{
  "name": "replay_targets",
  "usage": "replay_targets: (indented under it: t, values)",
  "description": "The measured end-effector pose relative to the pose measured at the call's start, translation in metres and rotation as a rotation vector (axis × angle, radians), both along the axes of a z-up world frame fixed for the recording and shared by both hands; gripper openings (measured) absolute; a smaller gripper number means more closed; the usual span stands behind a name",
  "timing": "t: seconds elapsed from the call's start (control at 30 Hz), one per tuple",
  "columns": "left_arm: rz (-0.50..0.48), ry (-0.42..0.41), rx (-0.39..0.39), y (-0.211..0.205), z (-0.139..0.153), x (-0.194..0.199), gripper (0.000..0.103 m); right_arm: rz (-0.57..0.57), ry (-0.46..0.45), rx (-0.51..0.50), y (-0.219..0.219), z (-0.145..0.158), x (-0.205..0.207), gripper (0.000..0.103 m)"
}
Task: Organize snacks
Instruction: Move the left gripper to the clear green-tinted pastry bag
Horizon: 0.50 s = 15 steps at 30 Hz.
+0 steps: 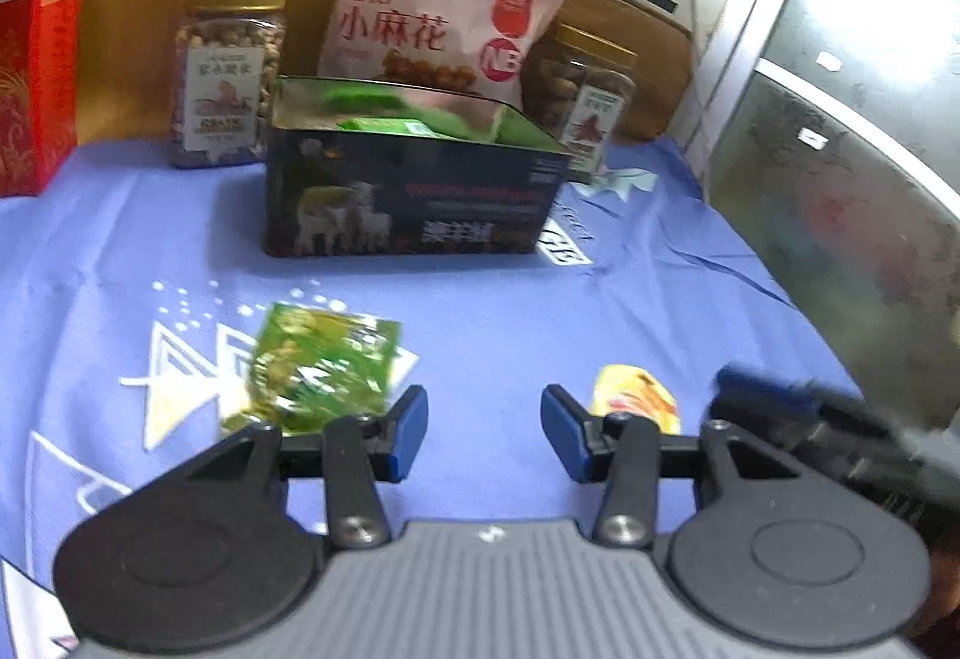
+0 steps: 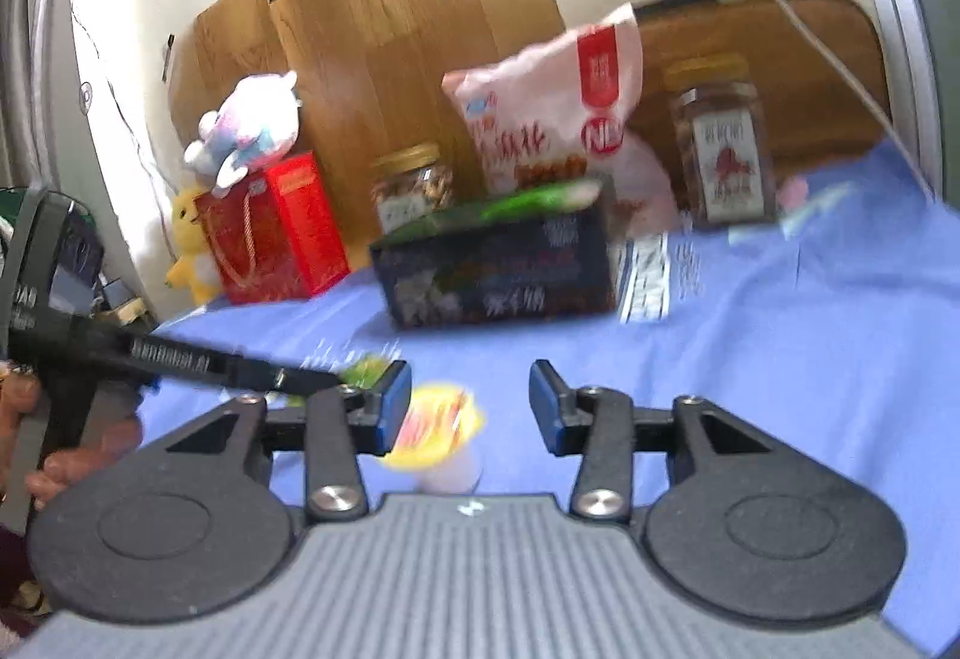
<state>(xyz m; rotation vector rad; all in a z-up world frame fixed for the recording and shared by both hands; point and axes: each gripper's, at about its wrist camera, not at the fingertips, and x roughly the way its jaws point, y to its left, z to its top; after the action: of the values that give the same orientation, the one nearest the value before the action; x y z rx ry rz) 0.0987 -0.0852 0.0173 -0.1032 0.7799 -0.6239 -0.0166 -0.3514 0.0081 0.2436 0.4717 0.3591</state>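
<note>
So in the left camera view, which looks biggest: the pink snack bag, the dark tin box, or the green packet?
1. Dark tin box and pink snack bag: alike.
2. Green packet, though it lies nearer the camera.

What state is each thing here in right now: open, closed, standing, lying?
Left gripper: open, empty.
Right gripper: open, empty.
Tin box: lidless, holding green packets.
Green packet: lying flat.
Yellow packet: on cloth.
Jars: lidded, upright.
Pink bag: upright.

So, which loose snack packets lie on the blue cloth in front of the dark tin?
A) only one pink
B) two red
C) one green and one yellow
C: a green packet and a yellow packet lie on the blue cloth before the dark tin.
</note>
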Motion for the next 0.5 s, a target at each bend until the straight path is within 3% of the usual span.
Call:
replay_targets:
  t: [0.1, 0.2, 0.33, 0.5]
  values:
    - [-0.017, -0.011, -0.012, -0.007, 0.005, -0.009, 0.048, 0.011, 0.032, -0.029, 0.010, -0.005, -0.007, 0.047]
    - [0.001, -0.056, 0.034, -0.012, 0.007, -0.020, 0.048, 0.029, 0.045, -0.046, 0.020, -0.007, -0.014, 0.047]
    - [0.096, -0.079, 0.077, 0.003, 0.006, -0.016, 0.048, 0.121, 0.062, -0.026, 0.038, -0.009, -0.022, 0.047]
    - [0.218, -0.027, 0.075, 0.041, -0.001, 0.008, 0.048, 0.248, 0.058, -0.140, 0.091, -0.010, -0.013, 0.050]
